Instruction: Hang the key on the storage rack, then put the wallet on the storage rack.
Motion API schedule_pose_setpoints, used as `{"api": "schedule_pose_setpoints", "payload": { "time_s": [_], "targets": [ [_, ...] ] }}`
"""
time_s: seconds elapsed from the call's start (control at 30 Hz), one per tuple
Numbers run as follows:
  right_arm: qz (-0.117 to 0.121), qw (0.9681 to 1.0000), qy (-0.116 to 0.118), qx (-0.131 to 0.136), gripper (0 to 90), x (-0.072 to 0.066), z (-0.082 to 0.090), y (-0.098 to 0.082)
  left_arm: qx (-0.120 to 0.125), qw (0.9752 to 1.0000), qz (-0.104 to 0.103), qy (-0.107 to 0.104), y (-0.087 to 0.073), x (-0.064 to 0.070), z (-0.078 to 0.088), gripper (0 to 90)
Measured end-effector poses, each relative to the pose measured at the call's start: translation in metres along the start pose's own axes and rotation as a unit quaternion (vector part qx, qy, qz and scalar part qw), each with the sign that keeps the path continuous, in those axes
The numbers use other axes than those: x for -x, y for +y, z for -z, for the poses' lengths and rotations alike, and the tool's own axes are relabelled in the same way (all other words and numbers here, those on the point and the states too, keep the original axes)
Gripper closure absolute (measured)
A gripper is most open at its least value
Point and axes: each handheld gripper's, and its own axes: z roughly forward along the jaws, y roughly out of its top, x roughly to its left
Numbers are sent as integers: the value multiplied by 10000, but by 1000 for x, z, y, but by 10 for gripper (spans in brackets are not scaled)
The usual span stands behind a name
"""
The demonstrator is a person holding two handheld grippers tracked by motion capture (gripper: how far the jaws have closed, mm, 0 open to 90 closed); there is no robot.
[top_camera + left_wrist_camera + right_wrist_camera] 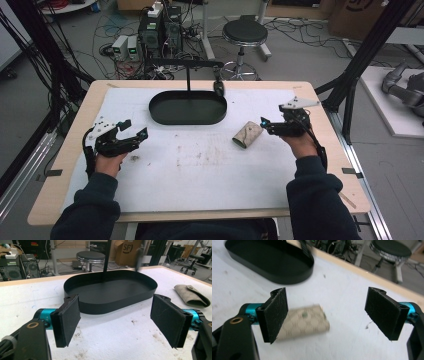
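Observation:
A small beige felt pouch (247, 135) lies on its side on the white mat, right of centre. My right gripper (270, 125) hovers just right of it, open, and holds nothing. In the right gripper view the pouch (304, 321) sits low between the jaws, close to the left pad (275, 313) and partly behind it; the right gripper (327, 313) is spread wide. My left gripper (133, 130) is open and holds nothing at the left of the mat. It faces the black oval tray (100, 307), with the pouch (191, 295) off to its right. The left gripper (116, 322) has only bare mat between its pads.
The black oval tray (165, 117) stands at the back centre of the table. A thin black post with a crossbar (187, 63) rises from it, and a dark piece (218, 88) hangs from the bar. A stool (244, 34) and cables are on the floor beyond the table.

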Motion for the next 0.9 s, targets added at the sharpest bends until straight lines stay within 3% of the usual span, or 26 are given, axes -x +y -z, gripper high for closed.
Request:
{"api": "schedule_pose_setpoints", "payload": {
  "time_s": [0.23,0.37,0.5,0.7,0.77,0.9],
  "targets": [
    [-447,9990,-58,-42,192,4,-2,-30,-44,10000,-63,11,-1,3,-1,238],
    [-394,9988,-300,36,192,2,1,-38,24,9999,-99,-4,0,4,1,238],
    [-398,9986,-338,37,192,-2,-1,-40,15,10000,-83,17,0,3,1,238],
    [-603,9978,-170,-196,193,-10,-14,-45,-28,9999,-124,35,0,4,1,238],
    [-747,9964,-10,-404,192,-18,-24,-46,-73,9998,-166,31,0,5,1,238],
    [-852,9945,83,-598,193,-31,-36,-46,-78,9998,-171,71,0,7,1,238]
  ]
}}
